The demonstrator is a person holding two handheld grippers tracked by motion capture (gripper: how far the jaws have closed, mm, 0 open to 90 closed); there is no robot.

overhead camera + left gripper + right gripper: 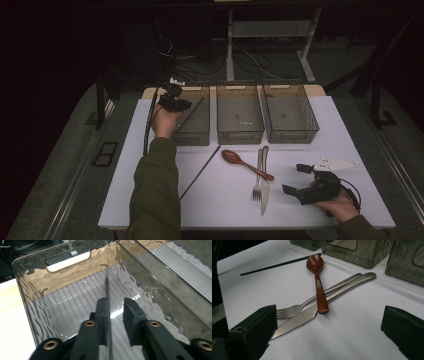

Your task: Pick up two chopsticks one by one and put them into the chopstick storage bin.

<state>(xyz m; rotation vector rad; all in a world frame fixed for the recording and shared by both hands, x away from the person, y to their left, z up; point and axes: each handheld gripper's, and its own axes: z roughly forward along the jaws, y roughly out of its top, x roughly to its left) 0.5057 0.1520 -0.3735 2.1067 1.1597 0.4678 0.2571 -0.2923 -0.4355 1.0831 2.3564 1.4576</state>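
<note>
left tongs (116, 315): slightly apart, black chopstick (107, 290) lying against one pad, likely mid-release
chopstick: inside left bin (32, 302) below the tongs, long axis running ahead of tips toward far wall
right tongs (329, 332): wide apart, idle; fork (294, 310), knife (297, 322), spoon (318, 285) just ahead on surface (352, 340)

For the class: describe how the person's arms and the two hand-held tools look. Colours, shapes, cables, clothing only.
Both arms wear olive-green sleeves. The left tool is black, with a black cable trailing from it. Its two jaws are flat black blocks on arms with brass-coloured rivets. The right tool is black too, with a pale three-cornered plate on top and a dark cable beside the wrist.
</note>
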